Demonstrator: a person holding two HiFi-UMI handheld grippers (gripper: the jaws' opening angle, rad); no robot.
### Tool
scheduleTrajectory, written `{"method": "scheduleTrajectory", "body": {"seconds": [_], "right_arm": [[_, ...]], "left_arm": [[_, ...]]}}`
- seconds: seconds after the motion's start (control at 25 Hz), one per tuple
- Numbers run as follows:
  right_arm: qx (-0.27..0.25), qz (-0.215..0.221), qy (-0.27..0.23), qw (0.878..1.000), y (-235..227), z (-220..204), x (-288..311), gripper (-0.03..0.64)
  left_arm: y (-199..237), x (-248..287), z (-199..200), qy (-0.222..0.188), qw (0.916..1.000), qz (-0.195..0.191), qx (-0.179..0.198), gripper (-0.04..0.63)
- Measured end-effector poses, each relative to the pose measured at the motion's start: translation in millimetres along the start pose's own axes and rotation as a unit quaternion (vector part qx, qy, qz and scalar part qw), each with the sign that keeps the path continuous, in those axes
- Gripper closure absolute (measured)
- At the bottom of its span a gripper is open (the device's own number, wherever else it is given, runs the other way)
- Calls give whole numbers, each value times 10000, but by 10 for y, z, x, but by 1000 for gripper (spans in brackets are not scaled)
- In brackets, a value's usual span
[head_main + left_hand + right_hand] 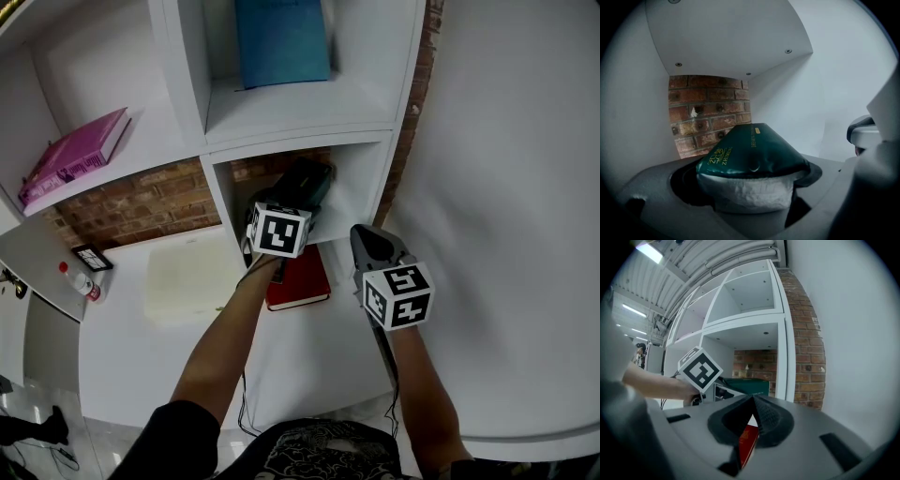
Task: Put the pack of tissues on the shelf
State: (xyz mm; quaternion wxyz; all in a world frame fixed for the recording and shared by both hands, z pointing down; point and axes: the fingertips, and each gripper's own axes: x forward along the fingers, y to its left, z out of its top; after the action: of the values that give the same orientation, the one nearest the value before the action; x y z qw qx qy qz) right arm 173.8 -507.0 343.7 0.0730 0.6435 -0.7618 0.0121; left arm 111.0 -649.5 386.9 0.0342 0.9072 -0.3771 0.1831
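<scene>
The pack of tissues [307,181] is dark green with a white end. It sits partly inside the lower open compartment of the white shelf [366,192], in front of the compartment's brick back [710,112]. My left gripper [287,212] is shut on the pack [754,152], holding its near end just above the compartment floor. My right gripper [368,237] hangs to the right, outside the shelf. Its jaws [753,404] are shut with nothing between them. From that side the pack [751,386] shows beyond the left gripper's marker cube [699,369].
A red book [298,281] lies on the white surface below the compartment, and a pale pad [187,277] lies to its left. A blue box [281,39] fills the compartment above. A pink book [75,155] lies on the left shelf. A white wall [506,187] stands at right.
</scene>
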Motion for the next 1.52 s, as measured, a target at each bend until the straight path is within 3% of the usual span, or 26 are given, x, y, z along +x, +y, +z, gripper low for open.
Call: {"method": "scheduleTrajectory", "body": {"seconds": [0.16,0.32,0.88,1.36,1.52], "right_arm": [[-10,7,5,10000,2,0,-11,613],[0,10,18,10000,-2,-12,-33,613],[3,318,-116,9994,129,102,-138,612],[1,863,-304,9958,145,228,-346,612],[-32,1062,-328,9938,182,230,-430,614]], "left_arm": [[-37,19,-16,-46,9999,-87,-74,94],[69,-82,58,-159,9997,186,-33,94],[-77,-489,163,-369,9991,149,-135,98],[-279,-1010,204,-623,9961,551,-284,147],[-326,-1251,209,-821,9930,691,-496,181]]}}
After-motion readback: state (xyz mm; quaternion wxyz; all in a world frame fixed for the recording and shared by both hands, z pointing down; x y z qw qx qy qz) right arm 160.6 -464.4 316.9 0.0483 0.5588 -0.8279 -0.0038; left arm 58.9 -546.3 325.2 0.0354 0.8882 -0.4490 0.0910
